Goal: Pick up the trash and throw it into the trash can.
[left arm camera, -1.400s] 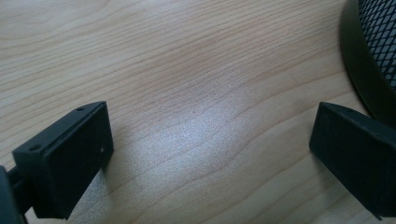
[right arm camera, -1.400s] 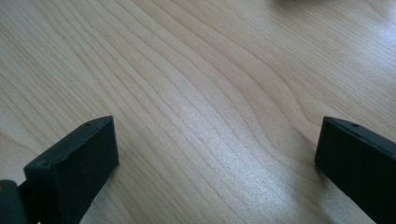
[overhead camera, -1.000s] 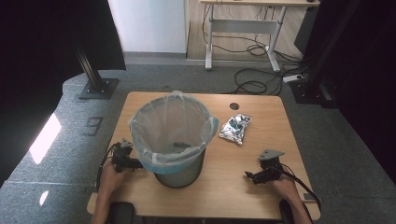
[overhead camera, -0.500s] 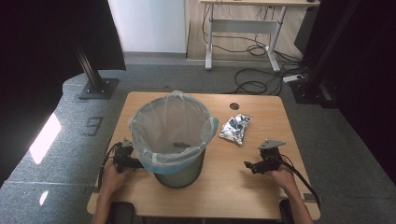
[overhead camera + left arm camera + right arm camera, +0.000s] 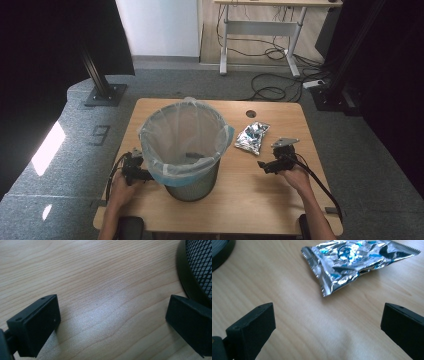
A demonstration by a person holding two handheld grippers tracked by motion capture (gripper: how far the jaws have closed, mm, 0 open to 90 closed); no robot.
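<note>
A crinkled silver foil packet [image 5: 252,137] [image 5: 352,260] with blue print lies flat on the wooden table [image 5: 260,190], right of a black mesh bin [image 5: 185,145] lined with a pale plastic bag. My right gripper [image 5: 266,165] [image 5: 328,330] stands open just short of the packet, with bare wood between its jaws. Beside the bin's left side my left gripper [image 5: 141,174] [image 5: 112,325] is open over bare table, and the bin's mesh base [image 5: 197,267] is close to its right jaw.
A round cable hole [image 5: 251,114] sits near the table's far edge. Beyond the table are a white desk frame [image 5: 260,30], loose cables [image 5: 272,87] on grey carpet and black stand bases [image 5: 102,92].
My right gripper has moved forward and to the left, closer to the foil packet. The left gripper and the bin have stayed put.
</note>
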